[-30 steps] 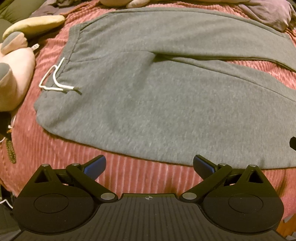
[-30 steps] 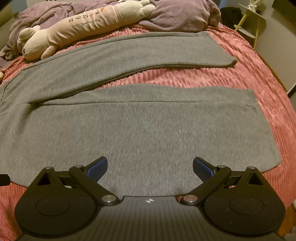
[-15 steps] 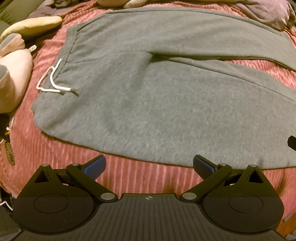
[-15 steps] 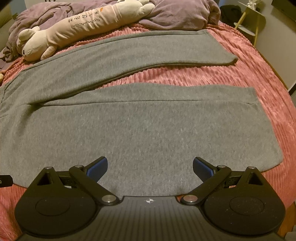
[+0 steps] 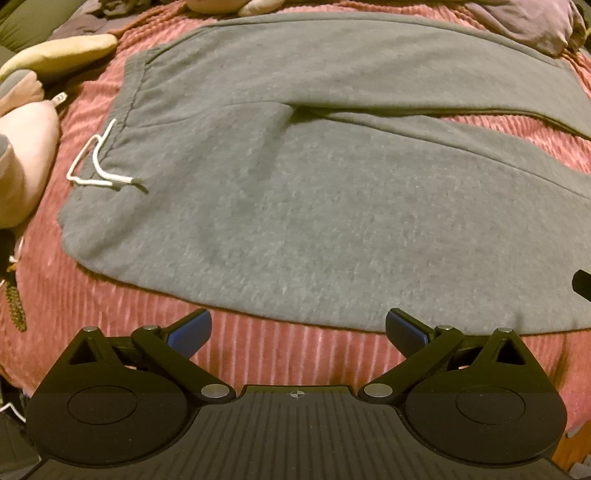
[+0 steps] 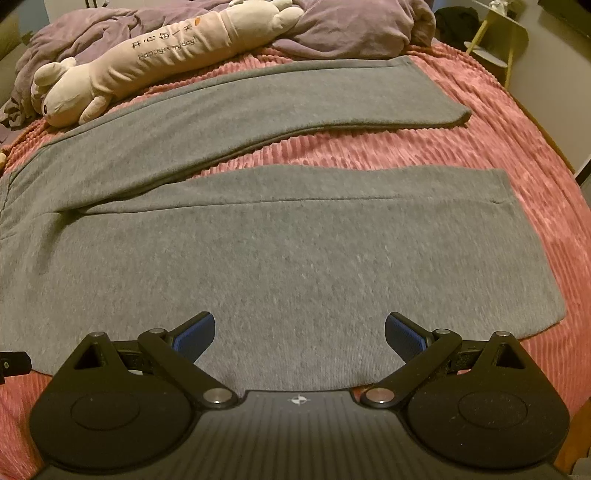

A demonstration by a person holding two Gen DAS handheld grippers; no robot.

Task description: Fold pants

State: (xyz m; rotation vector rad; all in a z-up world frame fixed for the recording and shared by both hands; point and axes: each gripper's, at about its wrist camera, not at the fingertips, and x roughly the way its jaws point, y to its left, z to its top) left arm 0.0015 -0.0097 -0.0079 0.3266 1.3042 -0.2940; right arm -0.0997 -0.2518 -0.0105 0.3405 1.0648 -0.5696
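Grey sweatpants (image 5: 314, 206) lie flat on a pink ribbed bedspread (image 5: 277, 354), legs spread apart. The waistband with a white drawstring (image 5: 98, 166) is at the left in the left wrist view. My left gripper (image 5: 297, 330) is open and empty, hovering over the bedspread just short of the pants' near edge. In the right wrist view the near leg (image 6: 295, 266) and the far leg (image 6: 258, 107) run rightward to their hems. My right gripper (image 6: 299, 334) is open and empty over the near leg's front edge.
A long cream plush toy (image 6: 159, 55) and a purple duvet (image 6: 351, 26) lie at the far side of the bed. Another plush (image 5: 26, 155) lies left of the waistband. A small yellow side table (image 6: 498, 40) stands beyond the bed's right edge.
Both views have shifted slightly: the left gripper has drifted a little toward the waistband side, and the right gripper has edged forward over the near leg. Both stay open.
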